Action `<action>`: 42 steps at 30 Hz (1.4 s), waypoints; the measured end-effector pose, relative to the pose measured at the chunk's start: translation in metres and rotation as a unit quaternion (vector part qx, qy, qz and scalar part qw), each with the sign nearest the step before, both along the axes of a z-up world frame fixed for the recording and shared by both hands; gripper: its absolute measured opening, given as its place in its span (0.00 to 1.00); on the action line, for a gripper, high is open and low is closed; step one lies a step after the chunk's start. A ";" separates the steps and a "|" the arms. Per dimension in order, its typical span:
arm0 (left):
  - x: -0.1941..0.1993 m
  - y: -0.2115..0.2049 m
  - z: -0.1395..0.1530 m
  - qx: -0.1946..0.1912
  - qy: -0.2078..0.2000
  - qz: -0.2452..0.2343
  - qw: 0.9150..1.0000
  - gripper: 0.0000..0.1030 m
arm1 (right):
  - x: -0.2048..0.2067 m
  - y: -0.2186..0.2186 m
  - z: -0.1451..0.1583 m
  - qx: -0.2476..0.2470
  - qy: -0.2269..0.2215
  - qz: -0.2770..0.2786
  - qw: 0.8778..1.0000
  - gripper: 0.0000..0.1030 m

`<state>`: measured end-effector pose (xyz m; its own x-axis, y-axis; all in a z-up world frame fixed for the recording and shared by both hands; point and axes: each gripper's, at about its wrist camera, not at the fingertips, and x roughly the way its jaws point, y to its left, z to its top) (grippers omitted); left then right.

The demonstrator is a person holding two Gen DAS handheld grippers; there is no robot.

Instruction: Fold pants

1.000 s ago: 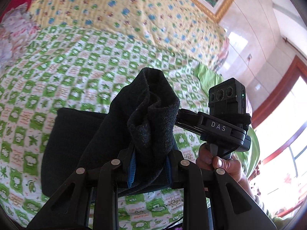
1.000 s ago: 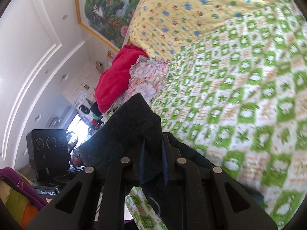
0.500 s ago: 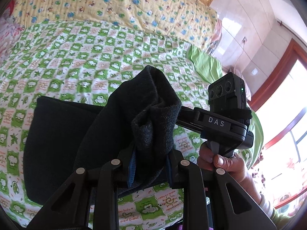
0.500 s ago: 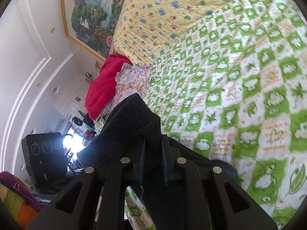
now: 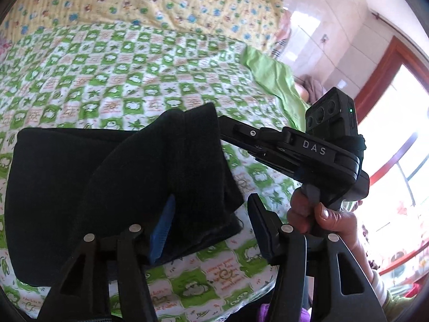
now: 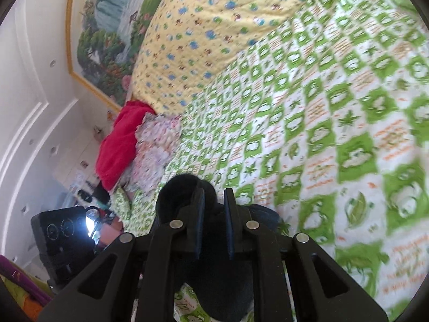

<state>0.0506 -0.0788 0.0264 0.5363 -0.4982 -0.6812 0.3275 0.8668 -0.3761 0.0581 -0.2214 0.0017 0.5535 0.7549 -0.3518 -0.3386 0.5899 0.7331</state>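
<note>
Ideally, with the left gripper (image 5: 209, 225) spread open, the clamped right gripper (image 6: 214, 209) lays the dark fleece pants (image 5: 112, 187) flat and square.

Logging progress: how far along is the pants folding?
Done: the pants lie doubled over on the quilt. In hand: the left gripper is open, and the right gripper pinches the folded end. Left: release, probably another fold.
</note>
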 end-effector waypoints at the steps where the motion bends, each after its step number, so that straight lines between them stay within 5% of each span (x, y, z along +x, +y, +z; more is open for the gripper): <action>1: -0.002 -0.001 0.001 0.004 -0.003 -0.003 1.000 0.55 | -0.005 -0.001 0.002 -0.007 0.000 -0.012 1.000 0.16; 2: -0.003 -0.001 0.001 0.005 -0.005 -0.006 1.000 0.56 | -0.008 -0.002 0.004 -0.012 0.001 -0.019 1.000 0.22; 5: -0.005 0.007 0.004 -0.005 -0.005 -0.005 1.000 0.59 | -0.019 -0.003 0.010 -0.022 0.002 -0.050 0.999 0.73; 6: -0.006 0.011 0.006 -0.010 -0.005 -0.002 1.000 0.60 | -0.023 -0.002 0.013 -0.026 -0.004 -0.061 0.998 0.75; 20: -0.012 0.083 0.009 -0.027 -0.005 0.095 0.995 0.67 | -0.047 0.037 0.034 -0.116 -0.015 -0.086 0.989 0.76; 24: -0.011 0.099 0.004 -0.030 0.004 0.117 0.993 0.68 | -0.052 0.045 0.035 -0.125 -0.011 -0.087 0.988 0.83; 42: -0.011 0.147 -0.010 -0.040 0.021 0.176 0.983 0.72 | -0.056 0.064 0.023 -0.162 0.024 -0.092 0.982 0.83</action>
<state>0.0394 0.0684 0.0168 0.6575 -0.3396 -0.6726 -0.0043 0.8910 -0.4541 0.0026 -0.1572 0.0249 0.6473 0.4877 -0.5858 -0.1744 0.8429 0.5090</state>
